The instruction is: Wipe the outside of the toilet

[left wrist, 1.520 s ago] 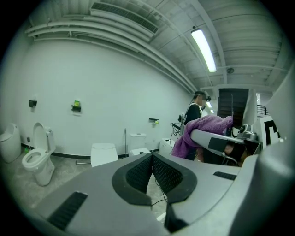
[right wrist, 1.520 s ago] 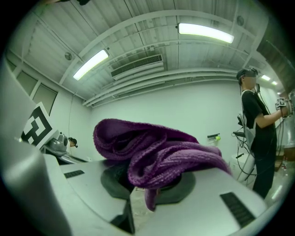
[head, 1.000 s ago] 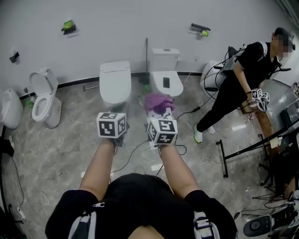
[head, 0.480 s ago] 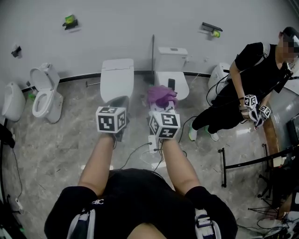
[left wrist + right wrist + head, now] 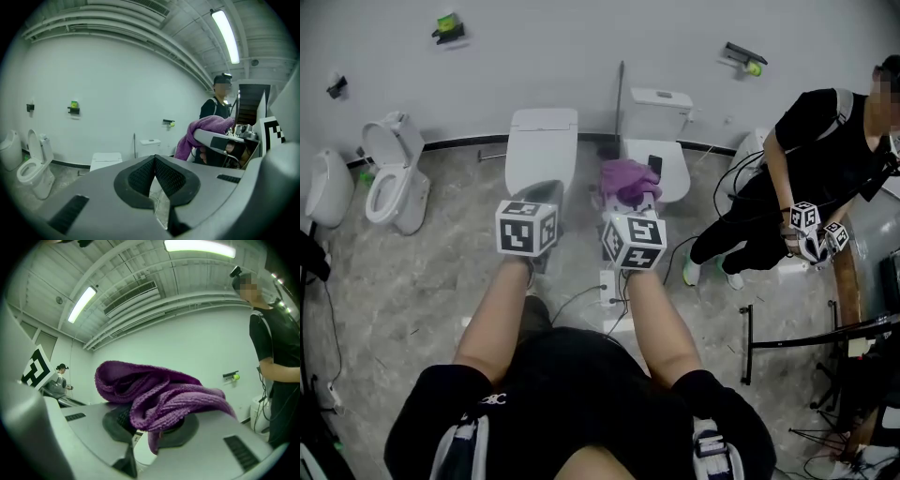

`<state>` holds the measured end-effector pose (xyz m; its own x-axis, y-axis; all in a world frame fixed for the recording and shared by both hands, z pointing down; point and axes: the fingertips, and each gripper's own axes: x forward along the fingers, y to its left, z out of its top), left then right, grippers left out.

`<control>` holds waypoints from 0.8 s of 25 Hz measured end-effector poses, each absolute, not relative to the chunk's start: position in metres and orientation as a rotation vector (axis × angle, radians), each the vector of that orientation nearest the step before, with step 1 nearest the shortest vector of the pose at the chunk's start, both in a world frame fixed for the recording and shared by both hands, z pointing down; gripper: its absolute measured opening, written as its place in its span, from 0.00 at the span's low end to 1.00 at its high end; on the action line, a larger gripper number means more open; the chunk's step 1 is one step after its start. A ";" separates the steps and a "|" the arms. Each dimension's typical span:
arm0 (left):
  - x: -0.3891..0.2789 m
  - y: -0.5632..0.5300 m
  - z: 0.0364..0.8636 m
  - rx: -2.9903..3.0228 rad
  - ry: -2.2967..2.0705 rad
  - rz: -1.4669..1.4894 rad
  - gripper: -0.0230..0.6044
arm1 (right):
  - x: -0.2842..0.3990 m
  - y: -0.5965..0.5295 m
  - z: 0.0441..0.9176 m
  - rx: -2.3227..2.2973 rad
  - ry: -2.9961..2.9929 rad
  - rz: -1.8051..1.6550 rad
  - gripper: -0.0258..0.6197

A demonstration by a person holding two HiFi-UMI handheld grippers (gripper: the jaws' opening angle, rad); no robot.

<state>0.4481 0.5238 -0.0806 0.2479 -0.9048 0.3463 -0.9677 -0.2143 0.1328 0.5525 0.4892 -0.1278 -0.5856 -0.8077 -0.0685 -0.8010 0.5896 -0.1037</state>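
The left gripper (image 5: 540, 199) is pointing up the middle of the head view. Its jaws are pressed together with nothing between them, and in its own view the two black pads (image 5: 140, 176) are meeting at their tips. Just to its right, the right gripper (image 5: 630, 208) is clamping a purple cloth (image 5: 626, 180). In the right gripper view the cloth (image 5: 154, 392) is bunching between the jaws and spilling over both of them.

Three toilets are standing along the wall (image 5: 581, 47) across the top of the head view:
- An open toilet (image 5: 389, 183) is at the upper left, with its lid up.
- A lidded toilet (image 5: 541, 150) is in the upper middle, directly beyond the left gripper.
- A tank toilet (image 5: 661, 141) is just right of it, with a small dark thing lying on its lid.

In the head view the cloth is overlapping the tank toilet's left edge, but the left gripper view is showing both middle toilets well beyond the grippers — no contact. That view is also catching the cloth (image 5: 204, 129) at centre right, draped over the right gripper (image 5: 220, 143).

At the right edge of the head view a second person (image 5: 811, 141) in black is bending forward over a marbled floor (image 5: 412, 291) and holding a pair of marker-cubed grippers (image 5: 811, 225). Cables are trailing across the floor between that person and the toilets.
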 end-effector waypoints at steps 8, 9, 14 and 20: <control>0.388 0.477 -0.073 2.170 -1.735 0.245 0.05 | 0.485 0.444 -0.122 -1.326 2.762 -0.068 0.16; 0.379 0.468 -0.071 2.163 -1.735 0.243 0.05 | 0.475 0.436 -0.120 -1.320 2.771 -0.073 0.16; 0.327 0.421 -0.067 2.138 -1.732 0.232 0.05 | 0.423 0.391 -0.111 -1.301 2.810 -0.091 0.16; 0.273 0.362 -0.060 2.128 -1.698 0.263 0.05 | 0.366 0.338 -0.103 -1.301 2.818 -0.142 0.16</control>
